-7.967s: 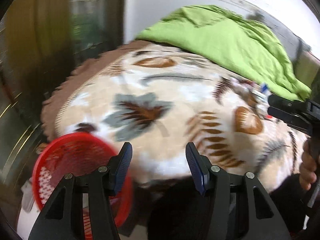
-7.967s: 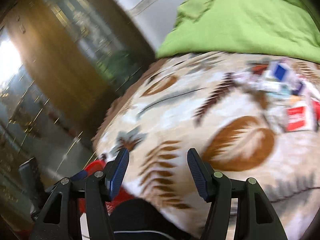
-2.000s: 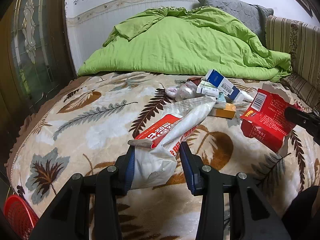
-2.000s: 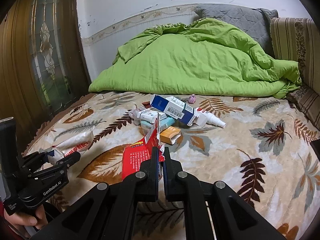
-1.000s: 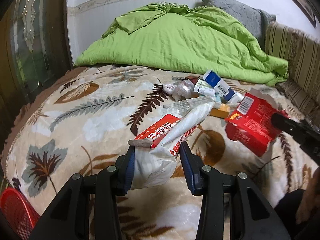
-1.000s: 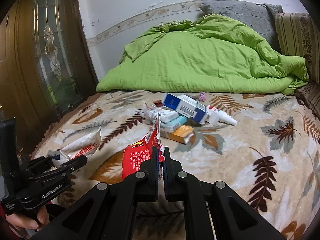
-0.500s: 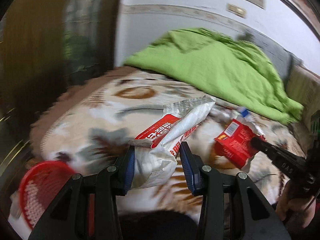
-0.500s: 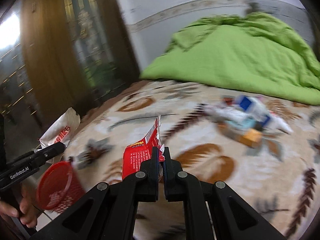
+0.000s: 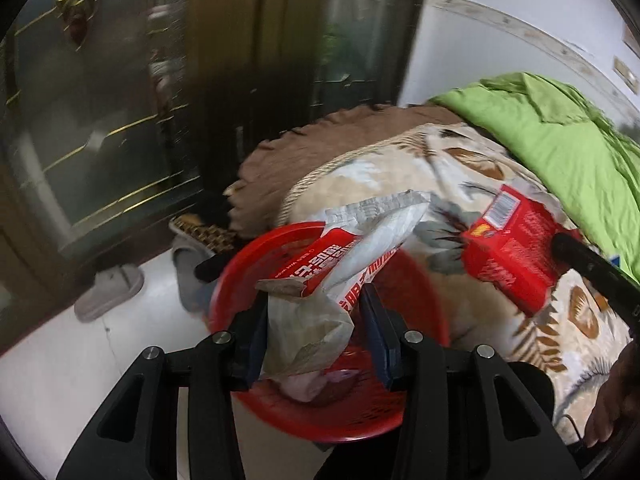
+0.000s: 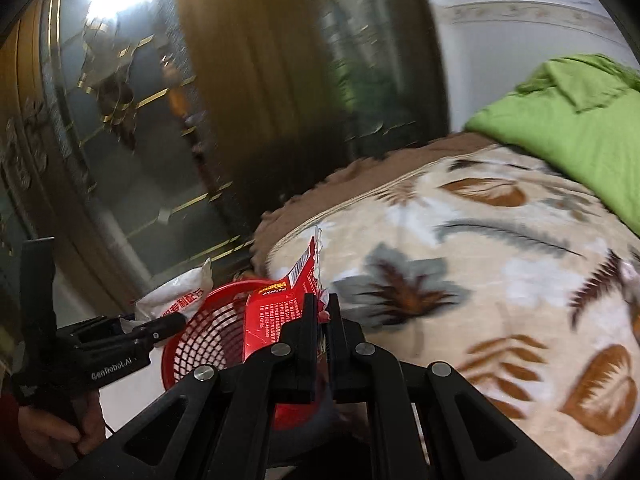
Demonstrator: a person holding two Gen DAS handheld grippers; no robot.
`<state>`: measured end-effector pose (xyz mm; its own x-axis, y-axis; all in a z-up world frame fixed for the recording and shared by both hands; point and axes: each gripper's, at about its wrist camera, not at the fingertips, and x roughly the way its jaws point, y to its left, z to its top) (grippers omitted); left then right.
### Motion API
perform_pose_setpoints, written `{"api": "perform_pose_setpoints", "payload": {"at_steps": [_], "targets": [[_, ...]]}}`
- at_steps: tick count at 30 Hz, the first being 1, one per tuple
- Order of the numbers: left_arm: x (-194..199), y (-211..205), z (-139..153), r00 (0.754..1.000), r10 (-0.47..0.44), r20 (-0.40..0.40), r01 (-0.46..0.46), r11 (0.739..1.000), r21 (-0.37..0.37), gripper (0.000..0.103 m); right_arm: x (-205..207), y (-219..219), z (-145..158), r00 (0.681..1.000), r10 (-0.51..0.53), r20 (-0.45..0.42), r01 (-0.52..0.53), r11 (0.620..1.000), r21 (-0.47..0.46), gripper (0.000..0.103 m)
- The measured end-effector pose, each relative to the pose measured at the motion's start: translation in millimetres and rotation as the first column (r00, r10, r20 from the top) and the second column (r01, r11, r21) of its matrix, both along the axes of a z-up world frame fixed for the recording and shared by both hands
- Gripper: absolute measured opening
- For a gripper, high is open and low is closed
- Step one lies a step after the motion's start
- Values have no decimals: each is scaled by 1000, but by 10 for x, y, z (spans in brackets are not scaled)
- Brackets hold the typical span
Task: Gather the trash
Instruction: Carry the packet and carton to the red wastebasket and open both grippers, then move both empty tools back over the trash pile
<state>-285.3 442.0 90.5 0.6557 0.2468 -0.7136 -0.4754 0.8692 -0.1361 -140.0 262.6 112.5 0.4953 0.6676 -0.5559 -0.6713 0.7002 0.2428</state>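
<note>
Both pieces of trash are at the drop-off step. The left hand-held gripper (image 9: 316, 332) is clamped on a crumpled white-and-red wrapper (image 9: 340, 272), which hangs directly over the red basket (image 9: 348, 412) on the floor beside the bed. The right hand-held gripper (image 10: 323, 316) is closed nearly flat on a torn red carton (image 10: 280, 312), held at the basket's rim on the bed side; from the left view the carton (image 9: 508, 256) looks to sit over the blanket edge rather than over the basket's mouth, though blur makes this hard to judge.

Next, I judge, the left jaws should spread to let the wrapper fall in; it is light and crinkled, so it may cling to a pad or drift past the rim. The right needs to come further over the opening before releasing.

Something pale already lies in the bottom of the basket. The bed carries a beige leaf-print blanket (image 10: 480, 280) with a green quilt (image 10: 580, 112) heaped at the far side. The floor (image 9: 60, 380) is pale and glossy, with a grey slipper (image 9: 108, 292) near a dark glass-panelled door (image 9: 100, 120). A white wall (image 9: 500, 52) rises behind the bed.
</note>
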Motion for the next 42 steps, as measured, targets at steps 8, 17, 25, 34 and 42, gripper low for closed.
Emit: {"api": "perform_pose_setpoints", "payload": {"at_steps": [8,17,25,34,42], "targets": [[-17,33,-18,1000,-3,18,3,1000,-31,64,95,-115,-112,997,-20,-70,21,1000,11,34],[403,-697,-67,961,-277,-13,277,961,-9,64,54,-1310,-83,955,-274,-117,283,957,63,41],[743,-1464,108,878,-479,-9,479,877,35,64,8,-2333,-170,859,-489,-153,507,855,110,44],[1218,-2368,273,727,-686,-27,686,728,-21,65,26,-3354,-237,672,-717,-184,740,655,153,51],[1774,-3123,233,623,-779,-68,771,626,-119,65,-28,-3958,-464,537,-825,-177,844,523,121,52]]}}
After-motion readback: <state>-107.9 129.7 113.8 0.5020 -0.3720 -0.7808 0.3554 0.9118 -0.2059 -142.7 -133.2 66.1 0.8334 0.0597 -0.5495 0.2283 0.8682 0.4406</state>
